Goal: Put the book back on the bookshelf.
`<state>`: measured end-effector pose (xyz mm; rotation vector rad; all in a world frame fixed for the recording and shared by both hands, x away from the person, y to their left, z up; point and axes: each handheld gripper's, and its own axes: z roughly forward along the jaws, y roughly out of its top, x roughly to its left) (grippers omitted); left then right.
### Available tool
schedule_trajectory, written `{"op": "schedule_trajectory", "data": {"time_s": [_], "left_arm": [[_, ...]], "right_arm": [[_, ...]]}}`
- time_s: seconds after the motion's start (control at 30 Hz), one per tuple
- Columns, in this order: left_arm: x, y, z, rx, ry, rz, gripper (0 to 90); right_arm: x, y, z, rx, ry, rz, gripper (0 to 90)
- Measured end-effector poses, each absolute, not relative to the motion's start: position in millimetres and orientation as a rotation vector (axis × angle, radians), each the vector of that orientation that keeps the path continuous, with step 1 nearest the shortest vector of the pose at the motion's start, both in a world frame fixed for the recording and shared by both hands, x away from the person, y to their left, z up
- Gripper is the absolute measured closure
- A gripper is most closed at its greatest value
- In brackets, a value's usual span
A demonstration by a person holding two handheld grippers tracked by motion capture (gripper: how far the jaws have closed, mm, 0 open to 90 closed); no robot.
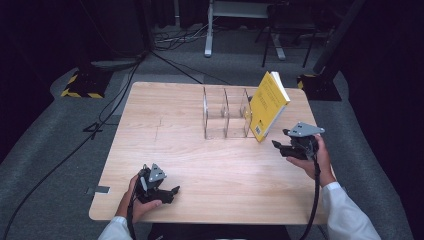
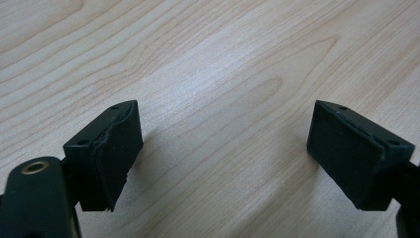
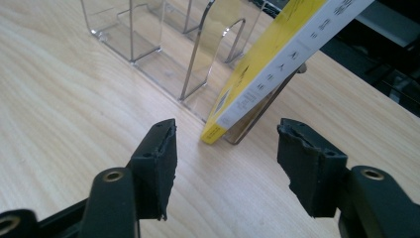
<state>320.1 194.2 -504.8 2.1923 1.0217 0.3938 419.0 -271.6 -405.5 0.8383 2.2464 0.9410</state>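
A clear acrylic rack (image 1: pixel 225 112) with upright dividers stands on the table (image 1: pixel 165 150), and a yellow book (image 1: pixel 267 105) leans tilted in its end slot, nearest the right claw (image 1: pixel 279 146). The other slots are bare. That claw sits just short of the book's lower corner, released, nothing between its pads. The left claw (image 1: pixel 172 191) rests well apart from the rack, also released.

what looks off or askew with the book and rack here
The yellow book leans tilted in the end slot of the clear rack instead of standing upright. The rubber pads on the right gripper fingers look chipped at the edges.
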Motion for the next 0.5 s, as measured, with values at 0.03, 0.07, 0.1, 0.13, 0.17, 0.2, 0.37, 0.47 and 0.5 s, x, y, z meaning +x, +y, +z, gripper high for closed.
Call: {"op": "schedule_trajectory", "data": {"time_s": [0.03, 0.07, 0.1, 0.13, 0.17, 0.2, 0.37, 0.47, 0.5], "left_arm": [[320, 194, -505, 2.193, 1.020, 0.394, 14.5], [320, 194, -505, 2.193, 1.020, 0.394, 14.5], [320, 194, -505, 2.193, 1.021, 0.394, 14.5], [320, 194, -505, 2.193, 1.020, 0.395, 14.5], [320, 194, -505, 2.192, 1.021, 0.394, 14.5], [320, 194, -505, 2.190, 1.021, 0.397, 14.5], [320, 194, -505, 2.193, 1.020, 0.395, 14.5], [320, 194, -505, 2.192, 1.021, 0.395, 14.5], [320, 194, -505, 2.193, 1.021, 0.395, 14.5]], "right_arm": [[417, -272, -406, 0.828, 2.254, 0.935, 40.7], [417, -272, -406, 0.828, 2.254, 0.935, 40.7], [414, -273, -406, 0.823, 2.266, 0.932, 40.0], [412, -274, -407, 0.817, 2.269, 0.932, 39.8], [410, -275, -407, 0.812, 2.270, 0.934, 39.5], [408, -276, -408, 0.807, 2.272, 0.931, 39.3], [400, -281, -410, 0.790, 2.282, 0.922, 38.2], [396, -284, -412, 0.782, 2.289, 0.915, 37.5], [394, -285, -414, 0.778, 2.293, 0.912, 37.3]]}}
